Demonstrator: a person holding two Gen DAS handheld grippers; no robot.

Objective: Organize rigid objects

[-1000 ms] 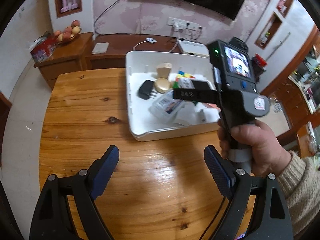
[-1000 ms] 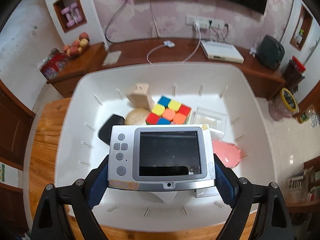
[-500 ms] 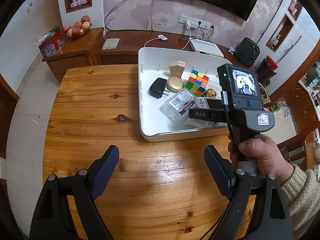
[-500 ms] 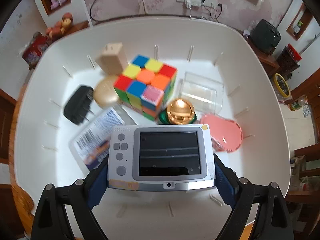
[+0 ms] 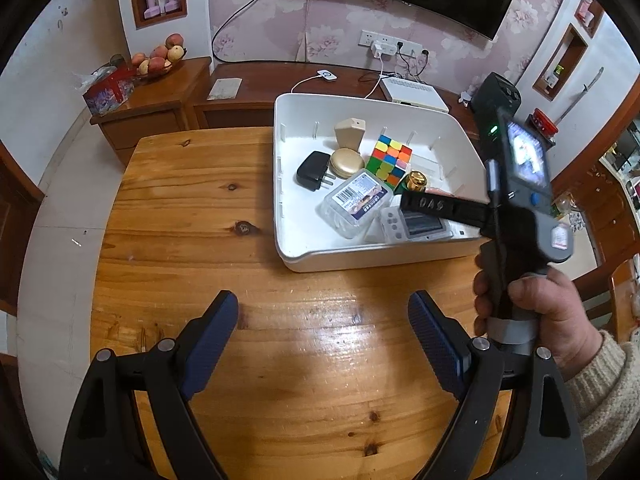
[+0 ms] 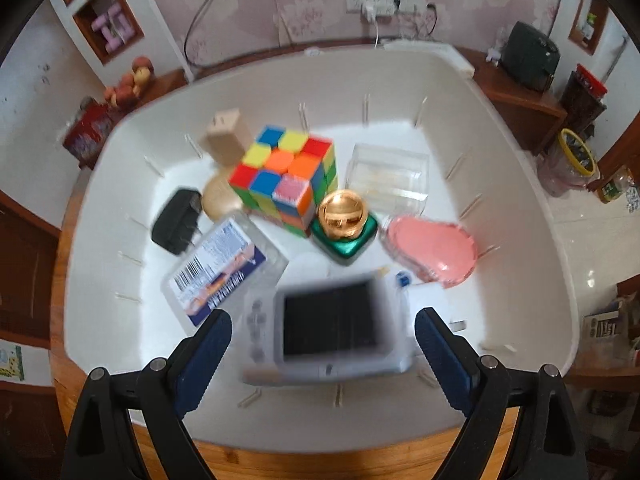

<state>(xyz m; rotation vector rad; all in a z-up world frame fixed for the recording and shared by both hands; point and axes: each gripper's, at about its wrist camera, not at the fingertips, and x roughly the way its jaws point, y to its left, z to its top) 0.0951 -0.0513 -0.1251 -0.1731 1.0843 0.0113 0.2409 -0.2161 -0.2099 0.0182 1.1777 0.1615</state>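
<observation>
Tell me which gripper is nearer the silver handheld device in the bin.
Right. The right gripper hangs open directly over the silver handheld device in the white bin; the left gripper is open over bare table, short of the bin.

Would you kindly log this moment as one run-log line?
right claw: open, above bin | handheld console: in white bin | left claw: open, over table
</observation>
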